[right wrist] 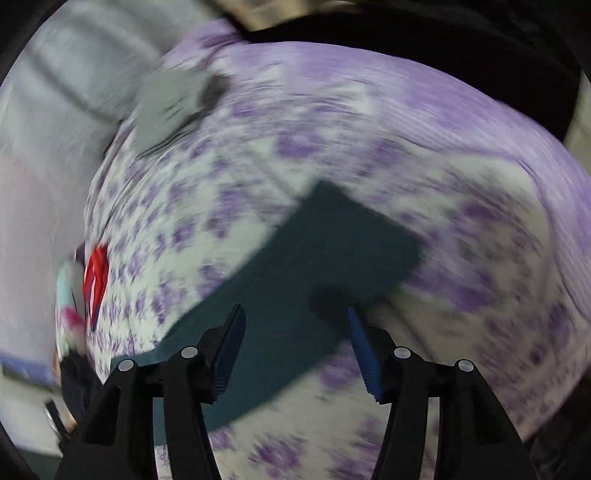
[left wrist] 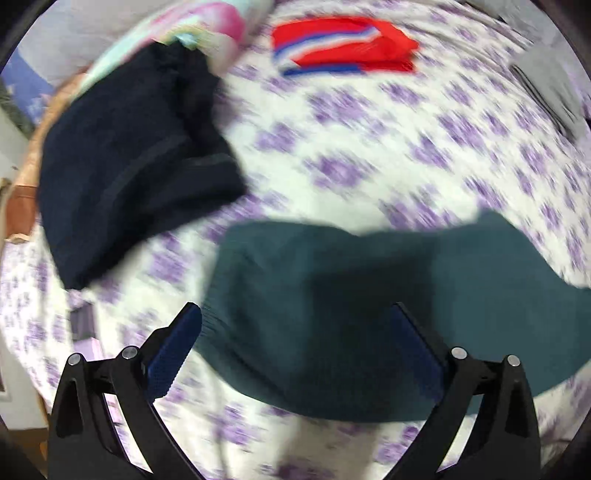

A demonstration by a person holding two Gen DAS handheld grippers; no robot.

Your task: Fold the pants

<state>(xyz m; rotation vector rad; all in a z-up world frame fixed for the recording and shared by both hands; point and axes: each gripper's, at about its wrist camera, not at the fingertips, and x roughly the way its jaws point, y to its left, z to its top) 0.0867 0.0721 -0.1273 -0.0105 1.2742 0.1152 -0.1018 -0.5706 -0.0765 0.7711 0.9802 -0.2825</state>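
Observation:
Dark teal pants [left wrist: 369, 295] lie spread on a bed with a white and purple flowered sheet [left wrist: 351, 155]. My left gripper [left wrist: 295, 306] is open and empty, hovering above the pants' waistband end. In the right wrist view the same teal pants [right wrist: 314, 266] run diagonally, with a leg end at the upper right. My right gripper [right wrist: 295, 310] is open and empty above that leg. Both views are blurred by motion.
A folded dark navy garment [left wrist: 136, 162] lies at the left. A folded red garment with blue and white stripes [left wrist: 343, 46] lies at the far side. A grey garment [right wrist: 170, 107] lies near the bed's edge. A pastel pillow [left wrist: 207, 29] sits behind the navy garment.

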